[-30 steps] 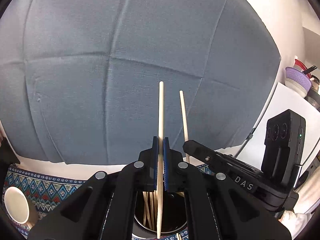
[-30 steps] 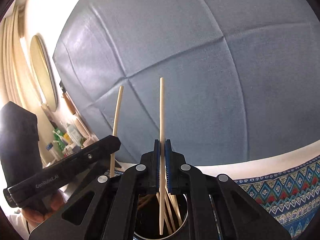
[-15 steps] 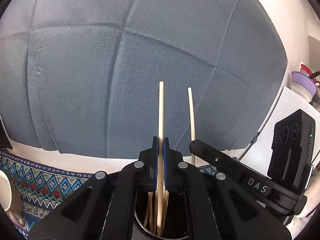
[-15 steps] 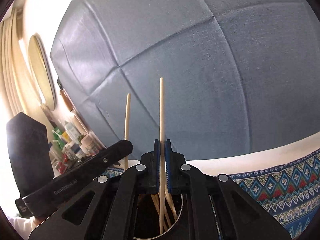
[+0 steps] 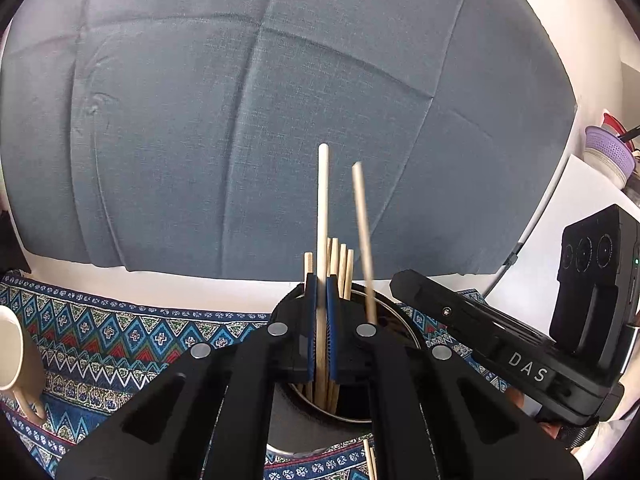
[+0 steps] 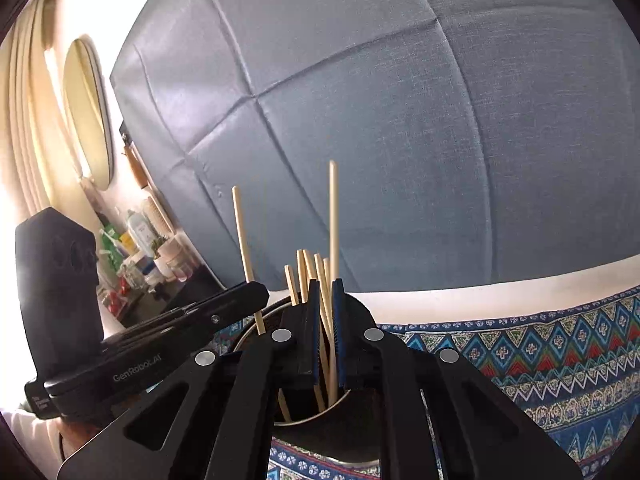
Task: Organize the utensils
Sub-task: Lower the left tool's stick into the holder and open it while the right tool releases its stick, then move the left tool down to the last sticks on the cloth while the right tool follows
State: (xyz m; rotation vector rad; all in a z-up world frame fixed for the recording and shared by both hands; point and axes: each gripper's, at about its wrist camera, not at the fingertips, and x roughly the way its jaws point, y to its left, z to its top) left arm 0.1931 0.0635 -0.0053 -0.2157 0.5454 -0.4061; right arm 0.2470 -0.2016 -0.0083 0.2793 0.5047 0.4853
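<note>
My left gripper (image 5: 321, 286) is shut on a pale wooden chopstick (image 5: 322, 208), held upright with its lower end inside a dark round utensil holder (image 5: 394, 312). Several chopsticks (image 5: 340, 258) stand in the holder. My right gripper (image 6: 325, 292) has its jaws slightly parted around another chopstick (image 6: 333, 216) that drops into the same holder (image 6: 256, 320). The right gripper's body (image 5: 500, 356) shows at right in the left wrist view, with its chopstick (image 5: 362, 232) blurred. The left gripper's body (image 6: 152, 352) and its chopstick (image 6: 244, 240) show at left in the right wrist view.
The holder stands on a blue patterned cloth (image 5: 120, 344) (image 6: 540, 344). A cream mug (image 5: 16, 360) sits at far left. A blue upholstered panel (image 5: 280, 120) fills the background. Loose chopsticks (image 5: 370, 460) lie by the holder's base. A cluttered shelf (image 6: 140, 256) is at left.
Both grippers have come down toward the holder, so the standing chopsticks now rise above the fingertips. The right gripper's jaws have parted a little around its chopstick, which has dropped lower.
</note>
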